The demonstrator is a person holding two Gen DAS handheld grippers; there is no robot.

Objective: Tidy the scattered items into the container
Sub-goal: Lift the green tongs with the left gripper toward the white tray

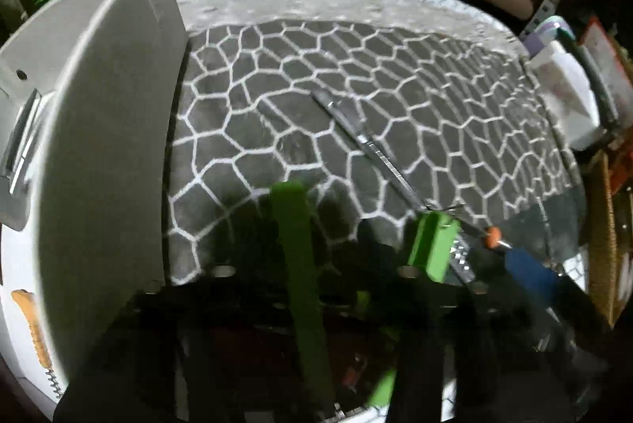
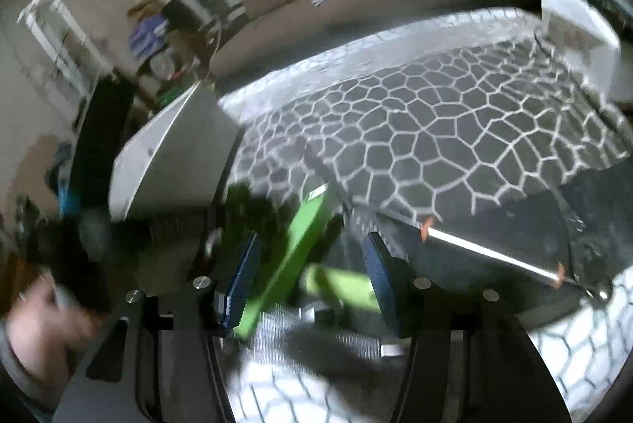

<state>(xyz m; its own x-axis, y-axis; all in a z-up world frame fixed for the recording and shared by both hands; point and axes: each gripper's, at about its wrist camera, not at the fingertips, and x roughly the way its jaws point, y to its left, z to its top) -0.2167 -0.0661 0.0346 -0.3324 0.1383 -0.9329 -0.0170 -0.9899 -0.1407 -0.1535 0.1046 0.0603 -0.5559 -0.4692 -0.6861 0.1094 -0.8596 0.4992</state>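
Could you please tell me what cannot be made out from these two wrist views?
- Inside of the white container: left wrist view, its own wall hides it.
- Silver rod and the flat metal strip: motion blur obscures what they are.
- Left gripper: deep shadow hides what its fingers touch.

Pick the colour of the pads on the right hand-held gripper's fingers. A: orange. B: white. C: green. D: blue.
D: in the right wrist view, the right hand-held gripper carries ribbed blue pads on both fingers, while the green fingers between them belong to the left hand-held gripper.
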